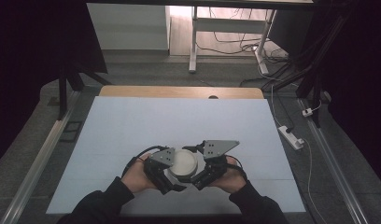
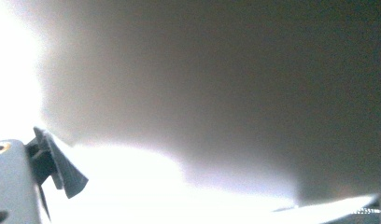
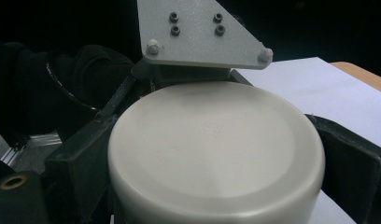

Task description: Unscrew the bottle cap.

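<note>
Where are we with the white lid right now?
Done: both grippers have closed in on the round white lid. In hand: the right gripper has a jaw on each side of it, the left gripper at its other edge. Twisting or lifting looks left.

Wooden table [image 1: 132, 91] under a pale sheet [image 1: 179, 123], a round white container [image 1: 184, 163] near its front edge
</note>
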A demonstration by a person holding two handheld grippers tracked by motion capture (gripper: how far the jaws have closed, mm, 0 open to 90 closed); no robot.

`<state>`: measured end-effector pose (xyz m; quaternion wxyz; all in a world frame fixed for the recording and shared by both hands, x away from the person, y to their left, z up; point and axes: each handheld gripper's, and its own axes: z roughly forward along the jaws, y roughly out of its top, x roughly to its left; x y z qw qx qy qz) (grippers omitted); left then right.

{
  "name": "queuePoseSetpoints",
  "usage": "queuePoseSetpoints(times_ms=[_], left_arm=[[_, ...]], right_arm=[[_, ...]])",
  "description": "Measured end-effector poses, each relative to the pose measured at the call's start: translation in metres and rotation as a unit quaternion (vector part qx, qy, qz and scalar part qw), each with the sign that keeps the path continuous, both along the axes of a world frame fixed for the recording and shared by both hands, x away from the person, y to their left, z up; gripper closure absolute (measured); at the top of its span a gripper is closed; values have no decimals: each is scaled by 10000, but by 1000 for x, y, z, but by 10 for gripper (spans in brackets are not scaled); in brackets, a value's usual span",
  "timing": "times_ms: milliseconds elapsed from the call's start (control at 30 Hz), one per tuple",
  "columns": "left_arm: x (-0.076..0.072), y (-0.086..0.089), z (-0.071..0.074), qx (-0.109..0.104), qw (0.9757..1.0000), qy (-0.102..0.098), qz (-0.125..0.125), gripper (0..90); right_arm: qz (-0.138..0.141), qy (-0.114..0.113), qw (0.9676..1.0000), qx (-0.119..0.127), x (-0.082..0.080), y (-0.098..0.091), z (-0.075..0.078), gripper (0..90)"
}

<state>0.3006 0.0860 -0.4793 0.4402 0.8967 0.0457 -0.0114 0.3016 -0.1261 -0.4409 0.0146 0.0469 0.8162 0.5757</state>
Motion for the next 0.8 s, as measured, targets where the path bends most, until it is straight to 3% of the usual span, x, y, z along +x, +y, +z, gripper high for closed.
queuePoseSetpoints(times_ms=[467,800], left_arm=[[1,1,-3,48,9999,-12,-109,72],[3,4,-4,-121,9999,56,-73,73]], right_arm=[[41,1,10000,1,-1,-2,1,79],[-63,-28,9999,122,0,-3,2,80]])
